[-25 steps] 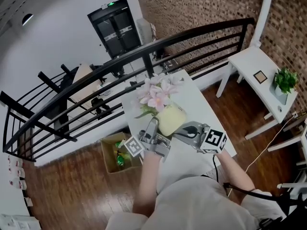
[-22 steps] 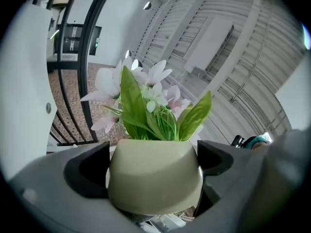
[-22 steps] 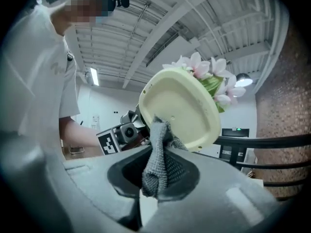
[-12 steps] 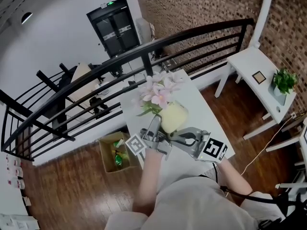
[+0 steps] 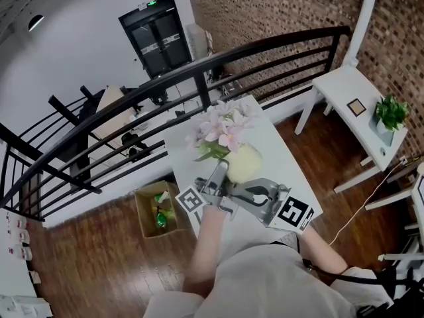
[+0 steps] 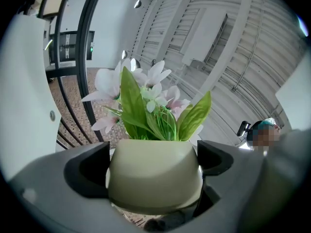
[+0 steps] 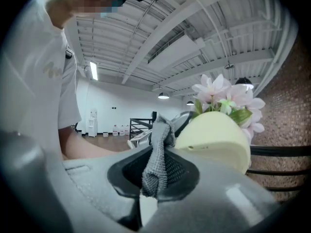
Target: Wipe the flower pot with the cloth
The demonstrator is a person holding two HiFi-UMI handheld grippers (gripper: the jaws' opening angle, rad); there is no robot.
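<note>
White table (image 5: 285,158) lies under your hands, with both grippers over its near end. Your left gripper (image 6: 153,165) has its jaws spread wide and clamped on the sides of the pale yellow flower pot (image 6: 154,178). You hold the pot tilted above the table, its pink and white flowers (image 5: 222,128) leaning toward the far side. Your right gripper (image 7: 154,188) has its jaws pressed together on the grey cloth (image 7: 158,149). The cloth stands up from the jaws, its top just beside the pot's base; whether they touch cannot be made out. Beyond the table runs a black railing (image 5: 132,105). Left of the table, a cardboard box (image 5: 156,211) sits on the wooden floor (image 5: 99,257). Far right, by the brick wall (image 5: 278,12), a white bench (image 5: 344,88) carries a small green plant (image 5: 392,111)
</note>
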